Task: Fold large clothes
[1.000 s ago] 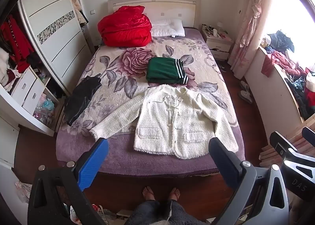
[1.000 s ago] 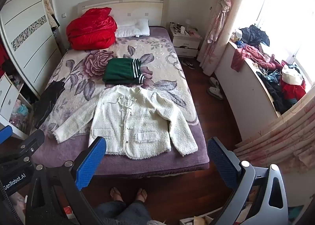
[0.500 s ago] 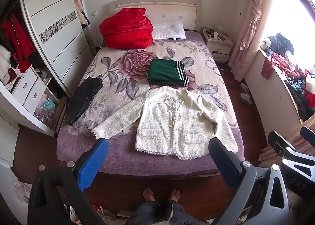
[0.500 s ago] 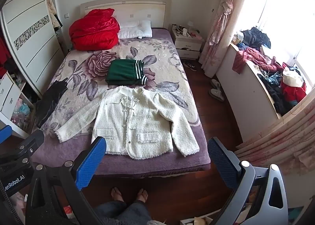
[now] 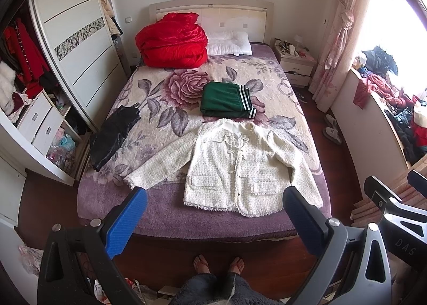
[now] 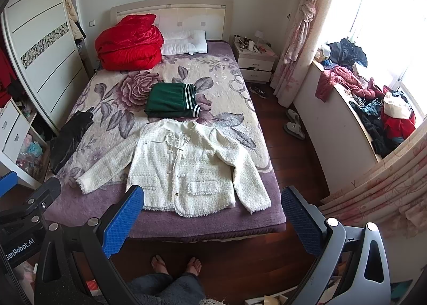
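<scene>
A cream tweed jacket [image 5: 240, 168] [image 6: 186, 168] lies flat, front up, near the foot of the bed [image 5: 165, 214] [image 6: 240, 86], its sleeves spread out to both sides. Behind it sits a folded green garment [image 5: 226, 100] [image 6: 170, 100] with white stripes. My left gripper [image 5: 213, 214] is open and held high above the floor, short of the bed's foot, holding nothing. My right gripper [image 6: 210, 214] is likewise open and empty, to the right of the left one. Each gripper's frame shows at the edge of the other's view.
A black garment [image 5: 114, 131] hangs over the bed's left edge. A red quilt [image 5: 172, 40] and a white pillow [image 5: 229, 43] lie at the headboard. A wardrobe [image 5: 72, 46] stands left, a nightstand [image 5: 293, 62] and a clothes-piled ledge [image 6: 373, 107] right. A person's bare feet [image 5: 218, 265] stand on the wooden floor.
Both views have drifted slightly; the bed and jacket sit a little lower in frame than a second ago. The clothes have not moved and both grippers stay open.
</scene>
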Motion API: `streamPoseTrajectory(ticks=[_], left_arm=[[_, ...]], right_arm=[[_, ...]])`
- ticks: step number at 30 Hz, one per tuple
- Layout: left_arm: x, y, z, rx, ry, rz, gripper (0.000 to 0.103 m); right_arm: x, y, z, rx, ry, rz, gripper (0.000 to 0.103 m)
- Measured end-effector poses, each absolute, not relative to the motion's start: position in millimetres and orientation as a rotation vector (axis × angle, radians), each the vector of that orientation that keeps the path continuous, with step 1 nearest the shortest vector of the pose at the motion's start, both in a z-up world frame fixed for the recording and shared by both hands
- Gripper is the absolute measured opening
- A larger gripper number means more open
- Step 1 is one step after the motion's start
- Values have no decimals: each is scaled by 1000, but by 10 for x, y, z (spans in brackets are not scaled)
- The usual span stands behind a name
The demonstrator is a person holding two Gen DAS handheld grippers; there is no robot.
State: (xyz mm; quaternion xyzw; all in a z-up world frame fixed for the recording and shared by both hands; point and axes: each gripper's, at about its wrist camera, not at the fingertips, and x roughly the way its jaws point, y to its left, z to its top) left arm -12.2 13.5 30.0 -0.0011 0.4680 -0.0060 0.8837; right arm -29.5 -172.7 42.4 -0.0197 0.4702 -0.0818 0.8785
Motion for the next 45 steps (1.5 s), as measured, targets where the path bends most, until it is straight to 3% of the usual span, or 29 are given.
streamPoseTrajectory(ticks=[45], left_arm=[[-75,202,334,1,972,-12,103]], right_arm=[[-43,-1542,709,-36,983,-159,103]])
